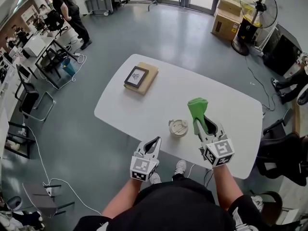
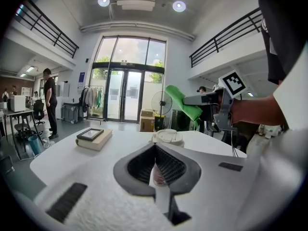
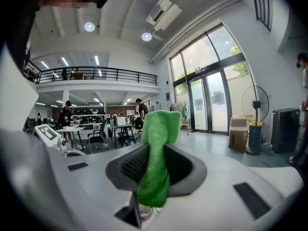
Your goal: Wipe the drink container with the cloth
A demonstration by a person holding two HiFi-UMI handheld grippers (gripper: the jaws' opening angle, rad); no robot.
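A white lidded drink container [image 1: 178, 128] stands near the front edge of the white table [image 1: 159, 93]; the left gripper view shows the container [image 2: 167, 136] just beyond the jaws. My right gripper [image 1: 205, 128] is shut on a green cloth [image 1: 197, 109], held above the table to the right of the container. The cloth [image 3: 156, 153] fills the gap between the jaws in the right gripper view. My left gripper [image 1: 152, 146] hangs at the table's front edge, left of the container, its jaws together with nothing between them.
A framed picture on a tan book [image 1: 140, 77] lies at the table's far left. Office chairs [image 1: 281, 153] crowd the right side. A standing fan [image 1: 257, 13] and cardboard boxes [image 1: 227, 14] sit far back. A person [image 1: 70, 13] stands by desks at far left.
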